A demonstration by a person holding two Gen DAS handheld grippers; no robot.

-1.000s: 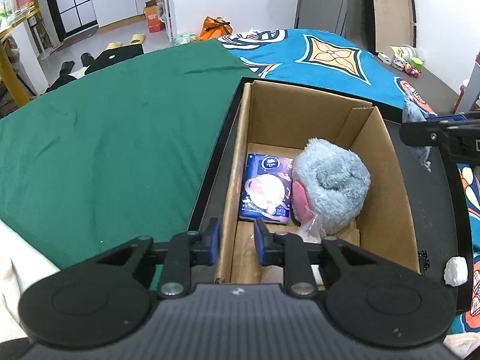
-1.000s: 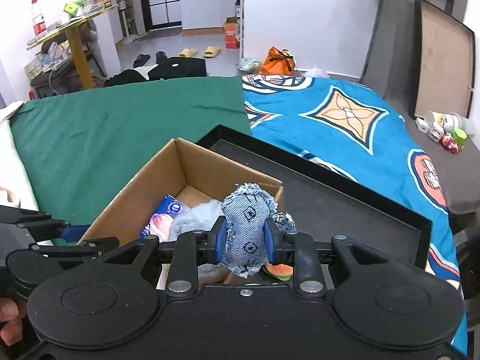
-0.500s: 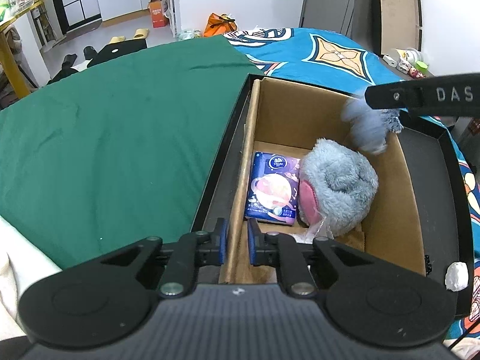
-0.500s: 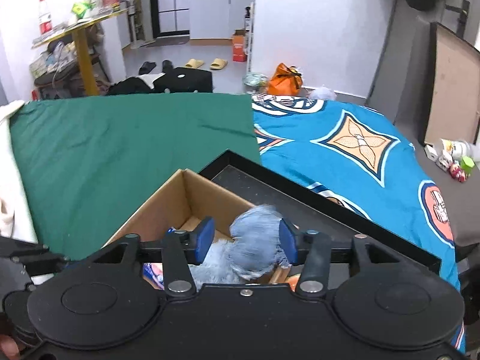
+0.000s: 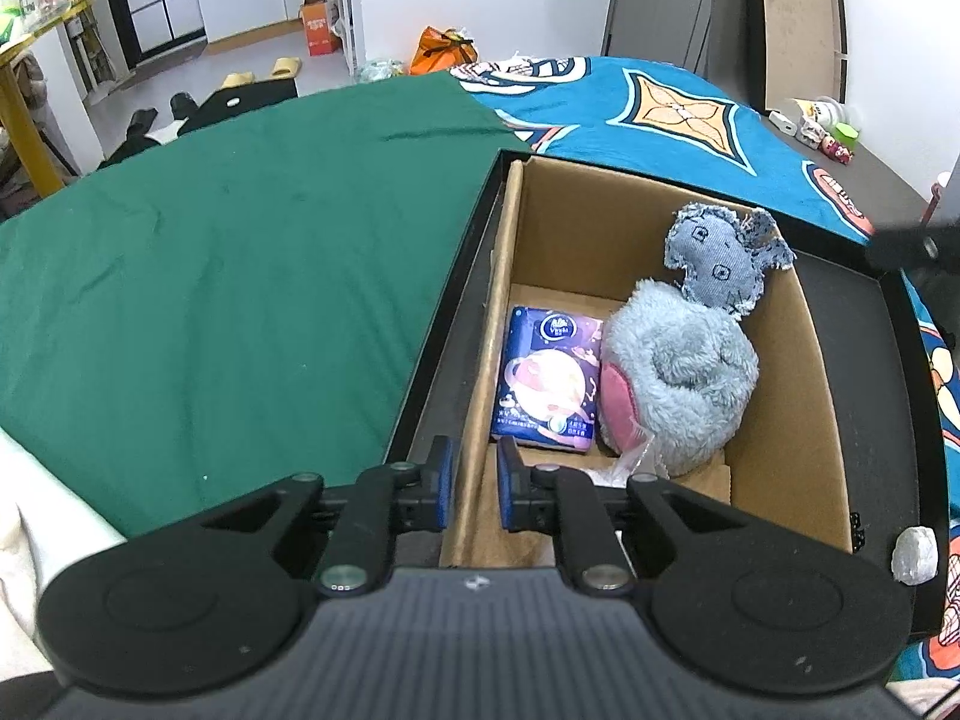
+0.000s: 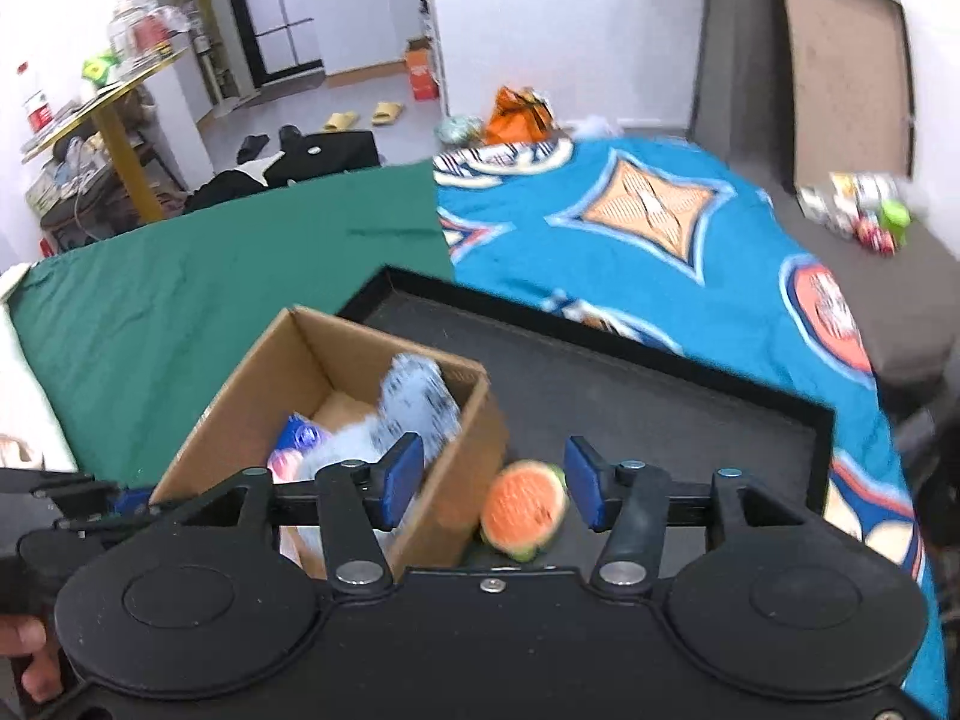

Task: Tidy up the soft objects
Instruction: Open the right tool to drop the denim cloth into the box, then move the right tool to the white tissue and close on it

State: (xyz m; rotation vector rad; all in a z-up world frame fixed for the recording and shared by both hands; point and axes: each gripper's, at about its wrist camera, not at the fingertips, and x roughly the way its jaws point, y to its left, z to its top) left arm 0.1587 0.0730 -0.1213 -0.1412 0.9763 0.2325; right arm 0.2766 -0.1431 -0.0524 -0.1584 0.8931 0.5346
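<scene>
Bedding covers the work area: a green sheet [image 5: 228,276] on one side and a blue patterned cover [image 5: 672,120] on the other, with a white-walled room, slippers and an orange bag on the floor beyond. On the bed lies a shallow black tray [image 5: 864,420], and inside it, against its left edge, stands an open cardboard box [image 5: 774,396].

Box contents, left wrist view: a purple tissue pack [image 5: 549,381] lies flat on the box floor beside the left wall. A grey plush toy [image 5: 681,384] with a pink patch sits just to its right, touching it. A denim rag doll [image 5: 717,261] rests on top of the plush toy, leaning against the box's right wall. A scrap of clear plastic is visible at the near end of the box.

Left gripper [image 5: 469,483]: clenched on the near left wall of the cardboard box, one blue pad outside the wall and one inside.

Right gripper [image 6: 489,483]: released, holding nothing; its jaws have just been opening and stand apart, above the tray to the right of the box. A watermelon-slice toy [image 6: 522,510] lies on the tray beside the box's right wall, seen between the jaws but not touched. The right wrist view is motion-blurred.

A small white lump [image 5: 915,555] sits at the tray's near right rim.
</scene>
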